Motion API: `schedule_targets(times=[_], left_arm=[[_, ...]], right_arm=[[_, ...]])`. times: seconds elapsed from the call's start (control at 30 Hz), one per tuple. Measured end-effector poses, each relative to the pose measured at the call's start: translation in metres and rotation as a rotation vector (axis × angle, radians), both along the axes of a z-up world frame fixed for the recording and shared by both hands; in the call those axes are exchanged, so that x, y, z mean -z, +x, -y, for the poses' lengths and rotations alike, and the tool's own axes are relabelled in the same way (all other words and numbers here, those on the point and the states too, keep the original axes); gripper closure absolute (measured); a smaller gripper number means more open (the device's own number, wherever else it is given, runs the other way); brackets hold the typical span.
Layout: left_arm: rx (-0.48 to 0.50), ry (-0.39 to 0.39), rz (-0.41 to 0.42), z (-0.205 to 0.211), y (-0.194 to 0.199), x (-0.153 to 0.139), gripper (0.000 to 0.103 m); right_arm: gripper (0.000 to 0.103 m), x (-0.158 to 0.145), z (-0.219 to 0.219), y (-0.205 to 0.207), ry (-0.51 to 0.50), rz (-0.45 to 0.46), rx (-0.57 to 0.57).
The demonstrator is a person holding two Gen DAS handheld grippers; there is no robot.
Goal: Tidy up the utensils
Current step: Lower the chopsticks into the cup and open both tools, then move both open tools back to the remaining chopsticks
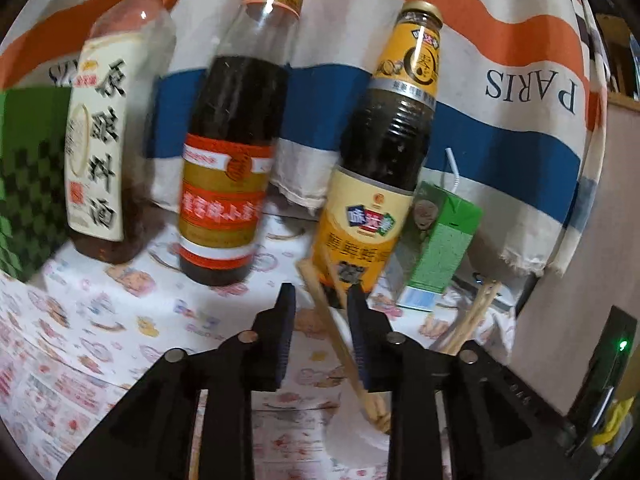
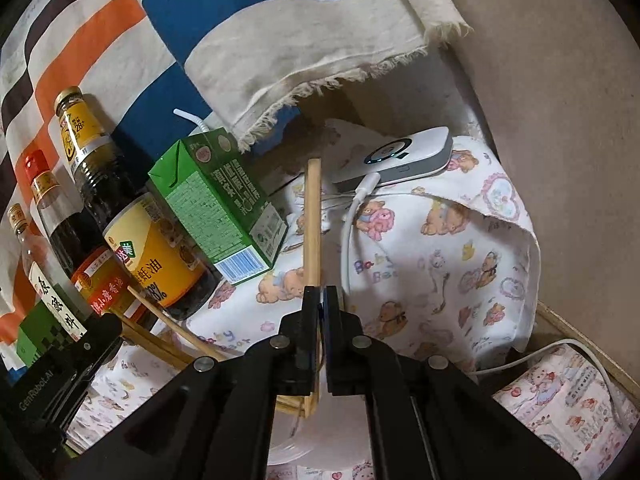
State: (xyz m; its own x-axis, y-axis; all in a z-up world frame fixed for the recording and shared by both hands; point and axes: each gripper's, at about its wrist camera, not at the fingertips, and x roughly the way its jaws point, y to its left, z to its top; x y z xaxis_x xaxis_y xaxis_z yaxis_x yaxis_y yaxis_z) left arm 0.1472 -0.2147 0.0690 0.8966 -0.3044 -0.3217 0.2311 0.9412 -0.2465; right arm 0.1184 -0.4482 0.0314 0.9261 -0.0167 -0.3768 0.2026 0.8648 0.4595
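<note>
A pair of wooden chopsticks (image 1: 336, 336) slants between the fingers of my left gripper (image 1: 322, 300). They lean on the right pad while the left pad stands clear, so the jaws are open. Their lower ends reach a white round container (image 1: 352, 440) under the gripper. My right gripper (image 2: 321, 296) is shut on another pair of chopsticks (image 2: 312, 220) that points up and away over the same white container (image 2: 304, 440). In the right wrist view the left gripper's chopsticks (image 2: 168, 320) show at the lower left. The left wrist view shows the right one's pair (image 1: 474, 316).
Three sauce bottles (image 1: 228, 168) and a green drink carton (image 2: 216, 204) with a straw stand at the back of the bear-print tablecloth (image 2: 440, 260). A white device (image 2: 400, 156) with a cable lies at the back right. A striped cloth (image 1: 500, 40) hangs behind.
</note>
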Motion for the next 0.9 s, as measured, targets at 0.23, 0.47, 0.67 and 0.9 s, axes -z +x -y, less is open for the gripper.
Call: schedule_targets(times=[0.23, 0.47, 0.67, 0.9], left_arm=[[-0.025, 0.076, 0.103, -0.028, -0.025, -0.010, 0.021], [-0.104, 0.107, 0.102, -0.081, -0.050, -0.018, 0.013], [-0.172, 0.203, 0.061, -0.117, -0.081, -0.022, 0.011], [-0.115, 0.156, 0.116, -0.157, -0.135, -0.007, 0.001]], right_arm=[[0.081, -0.004, 0.005, -0.004, 0.033, 0.018, -0.042], [0.071, -0.032, 0.003, -0.022, 0.039, 0.074, -0.084], [0.049, -0.060, -0.039, -0.042, -0.103, 0.016, -0.174], [0.044, -0.073, -0.091, -0.069, -0.194, 0.005, -0.231]])
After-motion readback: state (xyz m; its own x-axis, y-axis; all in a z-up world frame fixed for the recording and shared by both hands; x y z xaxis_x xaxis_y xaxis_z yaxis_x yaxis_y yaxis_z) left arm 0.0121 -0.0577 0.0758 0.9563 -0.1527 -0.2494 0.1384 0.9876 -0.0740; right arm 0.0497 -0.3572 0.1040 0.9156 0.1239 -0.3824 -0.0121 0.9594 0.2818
